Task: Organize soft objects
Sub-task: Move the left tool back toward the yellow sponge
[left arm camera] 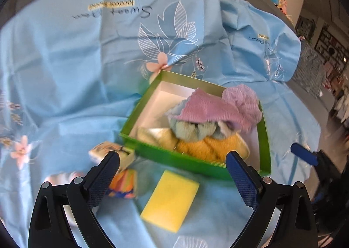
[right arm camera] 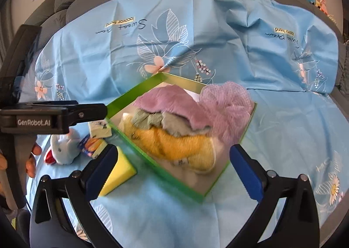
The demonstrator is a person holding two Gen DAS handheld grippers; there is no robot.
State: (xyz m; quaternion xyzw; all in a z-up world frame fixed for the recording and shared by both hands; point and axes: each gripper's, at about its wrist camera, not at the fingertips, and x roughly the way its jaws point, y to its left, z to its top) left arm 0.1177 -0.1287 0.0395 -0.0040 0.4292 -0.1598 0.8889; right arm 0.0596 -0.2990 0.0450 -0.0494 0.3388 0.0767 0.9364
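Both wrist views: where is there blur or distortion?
Left wrist view: motion blur smears the green box and the yellow sponge; fisheye bends the blue sheet. Right wrist view: box edge and orange towel are blurred; the sheet's print stays sharper.

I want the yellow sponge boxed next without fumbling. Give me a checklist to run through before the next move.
1. Left tool open, empty: ok.
2. Right tool open, empty: ok.
3. Yellow sponge lies free on the blue sheet, outside the green box: ok.
4. Spare room in the box: ok, a white corner shows bare.
5. Purple mesh puff fully inside: not ok, it overhangs the rim.
6. Box steady on the sheet: cannot tell.
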